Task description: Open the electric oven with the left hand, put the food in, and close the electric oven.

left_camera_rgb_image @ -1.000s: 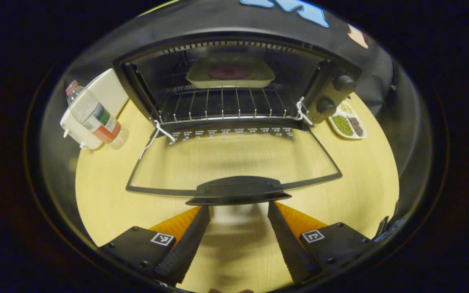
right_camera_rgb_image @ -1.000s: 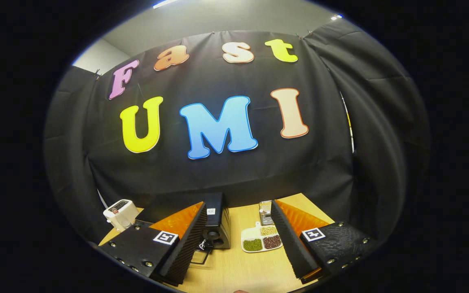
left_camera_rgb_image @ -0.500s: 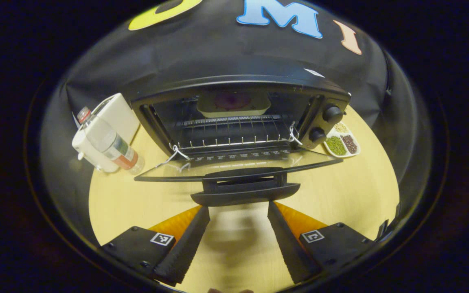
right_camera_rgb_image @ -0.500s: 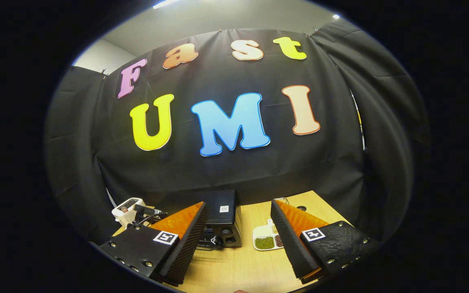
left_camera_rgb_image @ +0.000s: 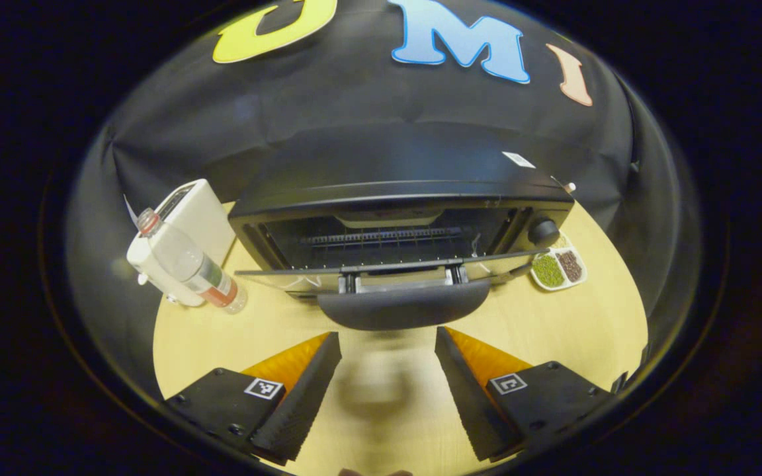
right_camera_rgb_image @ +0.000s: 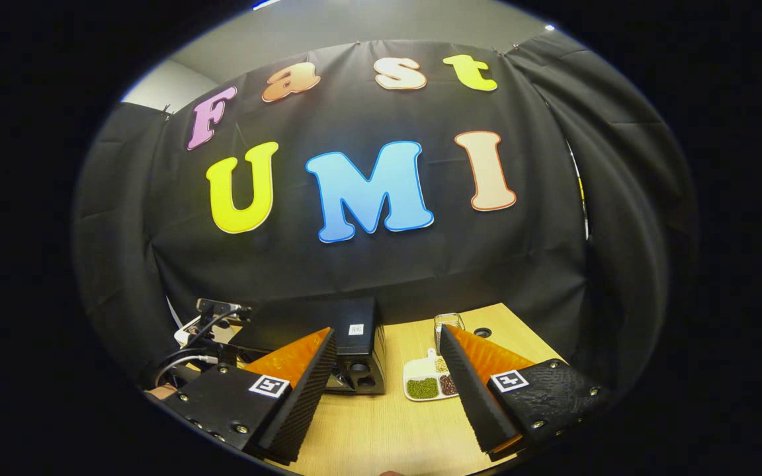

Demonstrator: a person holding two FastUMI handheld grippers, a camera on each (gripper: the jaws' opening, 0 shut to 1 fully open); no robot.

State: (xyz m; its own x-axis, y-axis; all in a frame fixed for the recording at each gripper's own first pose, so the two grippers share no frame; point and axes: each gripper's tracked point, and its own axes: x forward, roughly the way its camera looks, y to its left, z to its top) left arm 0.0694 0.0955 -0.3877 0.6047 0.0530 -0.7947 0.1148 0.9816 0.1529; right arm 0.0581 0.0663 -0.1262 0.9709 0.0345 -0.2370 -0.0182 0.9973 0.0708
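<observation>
Holding a pale dish, oven stands half-open — left claw spread, empty.

oven 1 | bottle 1 | toaster 1 | divided dish 1

The oven door has swung up from lying flat to nearly level (handle foremost).
</observation>
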